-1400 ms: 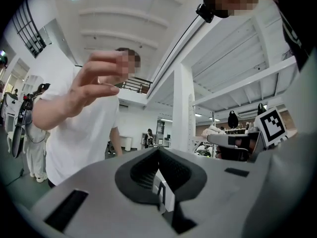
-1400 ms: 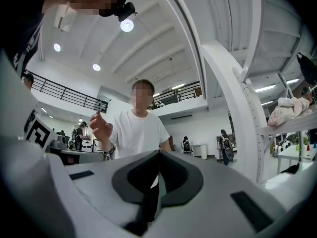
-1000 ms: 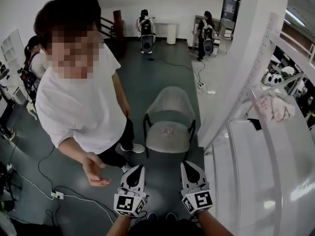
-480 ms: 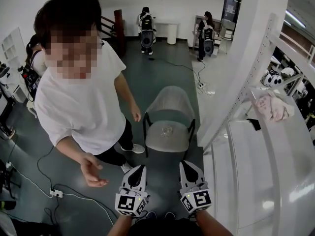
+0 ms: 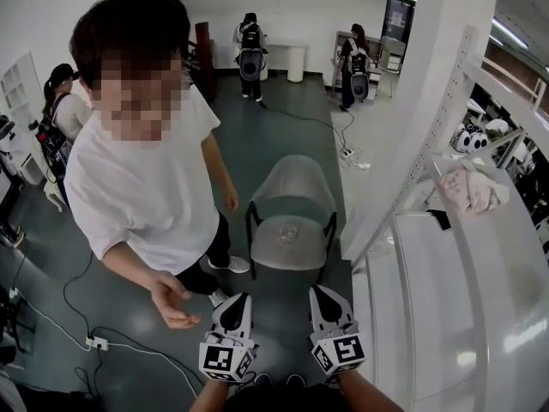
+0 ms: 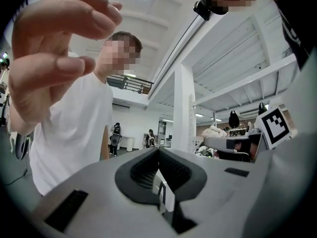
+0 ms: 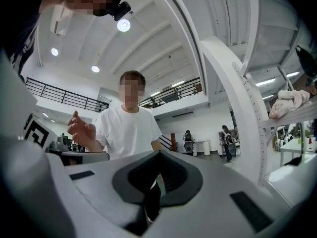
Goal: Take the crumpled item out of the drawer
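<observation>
Head view: we see the cloth (image 5: 470,189) as a pale pink, crumpled bunch. It lies on top of the white shelf (image 5: 515,256) at far right, well apart from both grippers. The left gripper (image 5: 235,305) and right gripper (image 5: 322,295) sit low at centre, side by side and pointing forward, each tapering to a single point. A grey chair (image 5: 290,217) stands right ahead of them. A white column (image 5: 420,93) and the rack uprights stand between the grippers and the cloth. A person (image 5: 141,187) in a white T-shirt stands at left, with a hand (image 5: 174,300) held out palm up near the left gripper. A cable (image 5: 137,350) runs over the floor at lower left. Two people (image 5: 250,54) with backpacks stand far back.

Left gripper view: the left gripper (image 6: 158,151) has its jaws closed tip to tip with nothing between them. The hand (image 6: 49,53) fills the upper left, close to the lens, fingers curled. The cloth (image 6: 214,131) shows small at right, past the column (image 6: 184,108). The other gripper's marker cube (image 6: 275,125) is at the right edge.

Right gripper view: the right gripper (image 7: 158,155) also has its jaws closed, tips meeting and empty. The person (image 7: 128,128) is dead ahead with the hand (image 7: 81,129) raised. The cloth (image 7: 292,102) is at upper right, sagging over the shelf edge, beyond the column (image 7: 237,98).
</observation>
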The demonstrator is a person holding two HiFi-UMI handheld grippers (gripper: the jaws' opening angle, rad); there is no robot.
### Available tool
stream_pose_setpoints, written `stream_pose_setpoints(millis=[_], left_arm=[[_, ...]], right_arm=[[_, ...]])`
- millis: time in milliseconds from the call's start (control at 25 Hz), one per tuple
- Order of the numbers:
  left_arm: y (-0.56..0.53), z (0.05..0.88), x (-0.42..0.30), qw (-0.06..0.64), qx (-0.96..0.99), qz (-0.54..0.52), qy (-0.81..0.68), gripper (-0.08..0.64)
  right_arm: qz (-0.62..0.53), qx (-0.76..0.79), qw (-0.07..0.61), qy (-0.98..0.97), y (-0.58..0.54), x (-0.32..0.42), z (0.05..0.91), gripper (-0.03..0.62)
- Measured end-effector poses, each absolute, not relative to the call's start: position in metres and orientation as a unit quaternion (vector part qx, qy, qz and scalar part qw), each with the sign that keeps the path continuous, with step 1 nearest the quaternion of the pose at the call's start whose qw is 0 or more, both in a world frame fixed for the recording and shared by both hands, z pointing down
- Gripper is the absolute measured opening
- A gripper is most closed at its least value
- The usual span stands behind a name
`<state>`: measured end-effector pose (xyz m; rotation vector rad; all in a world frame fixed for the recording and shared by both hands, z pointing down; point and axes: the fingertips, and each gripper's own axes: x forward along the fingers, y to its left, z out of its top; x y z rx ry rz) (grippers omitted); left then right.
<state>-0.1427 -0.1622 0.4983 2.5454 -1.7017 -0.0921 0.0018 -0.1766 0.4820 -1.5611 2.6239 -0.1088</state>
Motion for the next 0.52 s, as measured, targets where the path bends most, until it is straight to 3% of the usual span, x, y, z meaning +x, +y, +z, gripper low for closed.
stream_pose_setpoints(millis=[520], left_arm=[[-0.1612, 0.5003, -0.1406, 0.040, 0.829, -0.025, -0.557, 0.025]], right_arm=[[-0.036, -0.507, 0.041, 0.860, -0.1764, 0.0074, 0.4852, 0.025]])
